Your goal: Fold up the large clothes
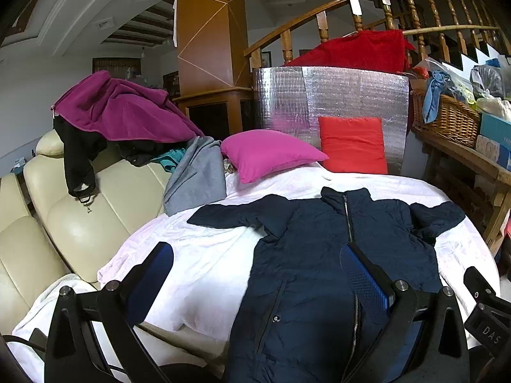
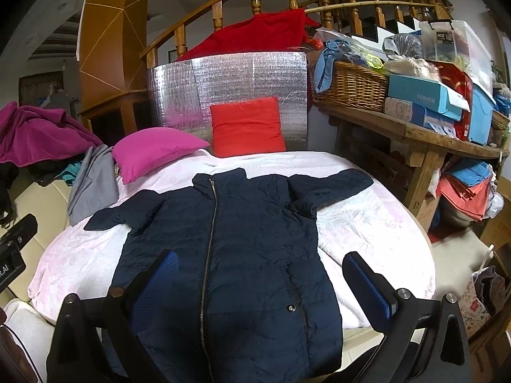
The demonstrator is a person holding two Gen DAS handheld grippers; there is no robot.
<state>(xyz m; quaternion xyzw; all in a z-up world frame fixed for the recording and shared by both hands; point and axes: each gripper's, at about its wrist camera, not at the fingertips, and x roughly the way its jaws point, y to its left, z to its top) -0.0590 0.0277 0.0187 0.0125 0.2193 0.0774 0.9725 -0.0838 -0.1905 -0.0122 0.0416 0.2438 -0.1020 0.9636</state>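
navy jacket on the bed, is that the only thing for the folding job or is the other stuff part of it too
For the job:
navy zip jacket, spread flat, front up
left gripper, open
right gripper, open

Just lying about:
pink pillow
red pillow
grey garment
purple fleece
wicker basket

We record a dark navy jacket with a silver zip on a pale pink, faintly patterned cover. Behind it we note a magenta cushion, a red-orange cushion and a silver foil panel with a grid texture. The fingers carry blue pads; the sofa is cream, with purple and grey garments on it.
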